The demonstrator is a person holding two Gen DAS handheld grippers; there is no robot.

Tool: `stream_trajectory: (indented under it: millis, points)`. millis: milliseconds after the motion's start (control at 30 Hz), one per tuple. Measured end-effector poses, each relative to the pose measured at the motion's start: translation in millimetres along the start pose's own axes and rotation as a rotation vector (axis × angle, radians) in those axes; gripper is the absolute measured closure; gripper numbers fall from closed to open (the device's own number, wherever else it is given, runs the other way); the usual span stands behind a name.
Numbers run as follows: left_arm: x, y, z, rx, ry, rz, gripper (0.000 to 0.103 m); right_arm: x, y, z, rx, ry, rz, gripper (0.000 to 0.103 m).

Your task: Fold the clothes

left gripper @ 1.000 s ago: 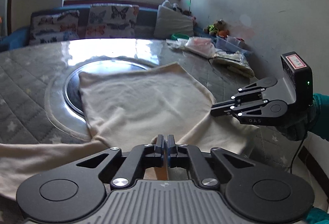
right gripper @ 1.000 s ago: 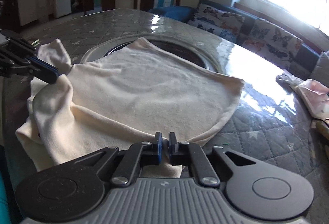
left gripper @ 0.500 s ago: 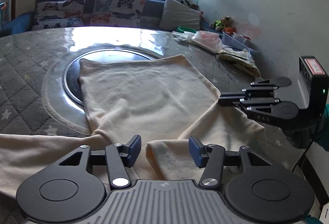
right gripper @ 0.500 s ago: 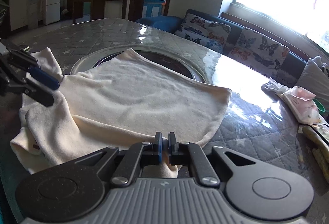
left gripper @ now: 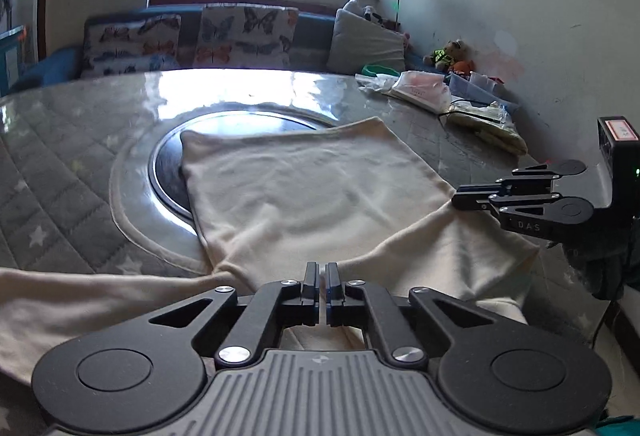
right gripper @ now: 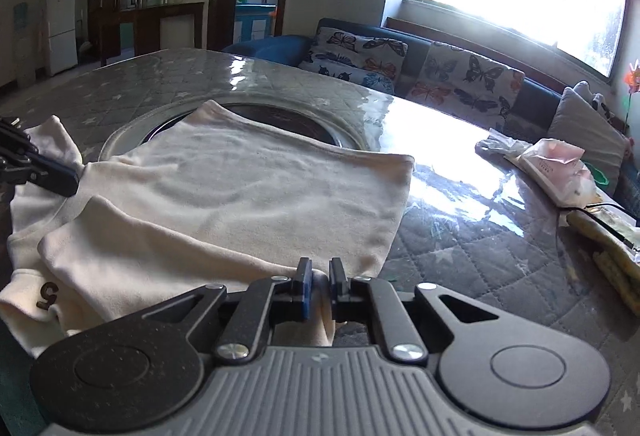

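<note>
A cream garment (left gripper: 304,192) lies spread on the round table, over its dark centre disc; it also shows in the right wrist view (right gripper: 248,188). My left gripper (left gripper: 322,286) is shut on the garment's near edge at its middle. My right gripper (right gripper: 319,282) is shut on a fold of the garment at its near right corner. In the left wrist view the right gripper (left gripper: 460,200) holds a taut ridge of cloth. In the right wrist view the left gripper (right gripper: 64,176) pinches the cloth at far left. A dark "5" mark (right gripper: 47,294) shows on the bunched near-left part.
The table (left gripper: 60,164) has a grey quilted star cover under glass. Plastic bags and packets (left gripper: 420,88) lie at its far right edge, also in the right wrist view (right gripper: 556,168). A sofa with butterfly cushions (left gripper: 192,40) stands behind. A wall is at right.
My left gripper opened half a second ago and has shut again on the garment's near edge. The right gripper stayed shut and a ridge of cloth now runs between the two.
</note>
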State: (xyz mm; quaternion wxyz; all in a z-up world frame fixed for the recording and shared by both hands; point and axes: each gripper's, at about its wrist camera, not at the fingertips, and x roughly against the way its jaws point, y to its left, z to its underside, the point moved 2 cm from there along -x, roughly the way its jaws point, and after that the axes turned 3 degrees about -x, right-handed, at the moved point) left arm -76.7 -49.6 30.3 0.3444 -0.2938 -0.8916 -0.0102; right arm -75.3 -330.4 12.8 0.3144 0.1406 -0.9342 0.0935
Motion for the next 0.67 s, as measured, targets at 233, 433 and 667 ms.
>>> stream_trajectory:
  millis: [233,433,667]
  points:
    - [-27.7,-15.7,-7.7,-0.061,0.008,-0.033,0.056,1.7,9.0,-1.2,0.020,-0.002,-0.012,0.082]
    - [-37.2,-15.4,-3.4,-0.090,0.031,-0.066,0.092,16.7,2.5,4.6,-0.061,-0.038,0.016,0.083]
    - [-20.3,-12.5,-1.9,-0.085,0.013,-0.070,0.093,23.0,-21.7,12.5,-0.194,-0.025,0.047,0.083]
